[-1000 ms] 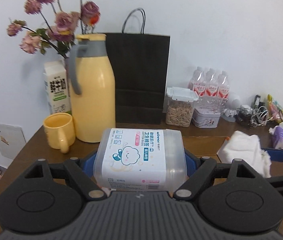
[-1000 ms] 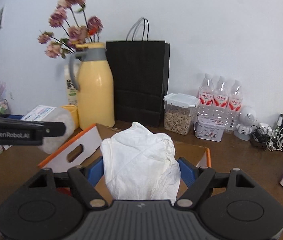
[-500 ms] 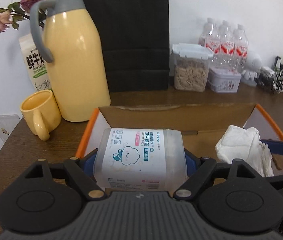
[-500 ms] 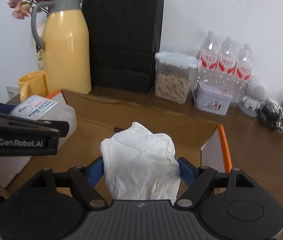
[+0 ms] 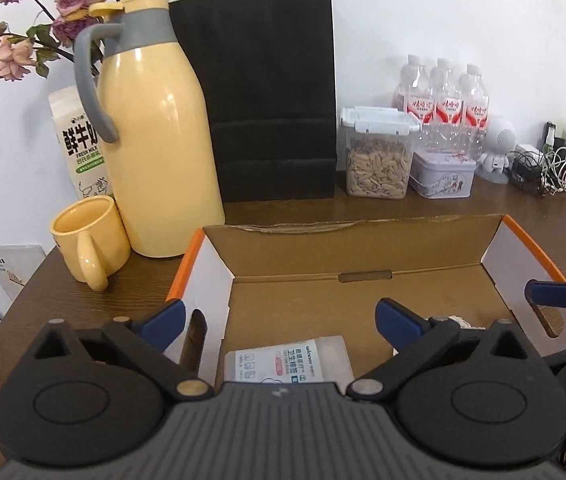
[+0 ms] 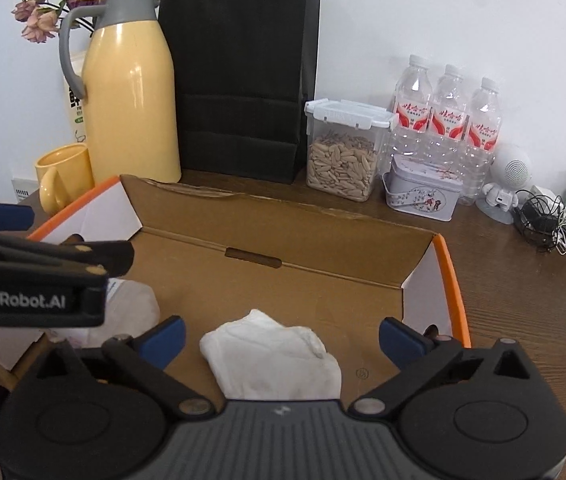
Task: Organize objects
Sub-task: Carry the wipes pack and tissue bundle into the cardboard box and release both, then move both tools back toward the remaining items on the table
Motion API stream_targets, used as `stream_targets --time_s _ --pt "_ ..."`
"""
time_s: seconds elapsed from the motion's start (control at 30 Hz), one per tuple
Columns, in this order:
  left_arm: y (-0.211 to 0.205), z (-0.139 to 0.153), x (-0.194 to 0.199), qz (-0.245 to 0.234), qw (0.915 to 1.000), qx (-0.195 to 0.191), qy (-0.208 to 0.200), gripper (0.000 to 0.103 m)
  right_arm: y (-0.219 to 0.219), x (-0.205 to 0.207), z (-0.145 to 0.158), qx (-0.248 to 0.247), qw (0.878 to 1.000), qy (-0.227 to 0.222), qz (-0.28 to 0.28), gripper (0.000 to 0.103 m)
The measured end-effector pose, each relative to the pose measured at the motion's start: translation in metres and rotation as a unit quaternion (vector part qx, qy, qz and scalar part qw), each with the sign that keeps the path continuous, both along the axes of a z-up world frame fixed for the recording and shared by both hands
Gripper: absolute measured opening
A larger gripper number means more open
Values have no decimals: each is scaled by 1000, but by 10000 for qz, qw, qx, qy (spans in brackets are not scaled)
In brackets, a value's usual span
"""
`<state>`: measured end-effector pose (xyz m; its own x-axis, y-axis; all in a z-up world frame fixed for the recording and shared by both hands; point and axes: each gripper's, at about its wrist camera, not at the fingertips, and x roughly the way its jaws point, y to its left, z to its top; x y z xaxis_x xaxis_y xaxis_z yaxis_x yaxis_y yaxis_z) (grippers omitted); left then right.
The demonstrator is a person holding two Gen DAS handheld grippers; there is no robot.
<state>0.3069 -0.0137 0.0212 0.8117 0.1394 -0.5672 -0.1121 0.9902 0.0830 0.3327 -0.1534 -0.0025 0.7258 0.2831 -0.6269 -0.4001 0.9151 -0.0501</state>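
An open cardboard box (image 5: 363, 248) with orange-edged flaps sits on the brown table. A clear cotton-bud tub (image 5: 289, 364) lies on the box floor at its left end. My left gripper (image 5: 281, 318) hangs above it, its jaws opening wide, the pads clear of the tub. In the right wrist view the white cloth (image 6: 273, 354) lies crumpled on the floor of the box (image 6: 303, 236). My right gripper (image 6: 281, 334) is over it, jaws opening, no pad touching the cloth. The left gripper's side (image 6: 35, 276) shows at that view's left.
Behind the box stand a yellow jug (image 5: 151, 140), a yellow mug (image 5: 89, 238), a milk carton (image 5: 79, 140), a black paper bag (image 5: 271, 96), a seed container (image 5: 377, 152), a small tin (image 5: 441, 174), water bottles (image 5: 441, 100) and tangled cables (image 5: 547, 168).
Both grippers came down over the box and opened. The cotton-bud tub dropped from the left jaws to the box floor, and the white cloth dropped from the right jaws.
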Motion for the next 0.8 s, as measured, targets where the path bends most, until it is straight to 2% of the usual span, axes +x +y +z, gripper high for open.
stream_targets --time_s 0.33,0.57,0.7,0.8 --pt "1 25 -43 -92 9995 15 -292 103 -10 -34 27 -8 9994 -339 24 103" --pt "8 46 -109 -309 9967 -23 -757 103 -33 -88 57 14 9970 -775 -29 103" --pt "15 51 -148 -291 9959 -123 -853 103 -50 -126 65 62 9960 -889 -20 103" --pt "18 50 -175 -435 9953 -58 -862 103 -61 -155 66 24 9954 -956 10 103"
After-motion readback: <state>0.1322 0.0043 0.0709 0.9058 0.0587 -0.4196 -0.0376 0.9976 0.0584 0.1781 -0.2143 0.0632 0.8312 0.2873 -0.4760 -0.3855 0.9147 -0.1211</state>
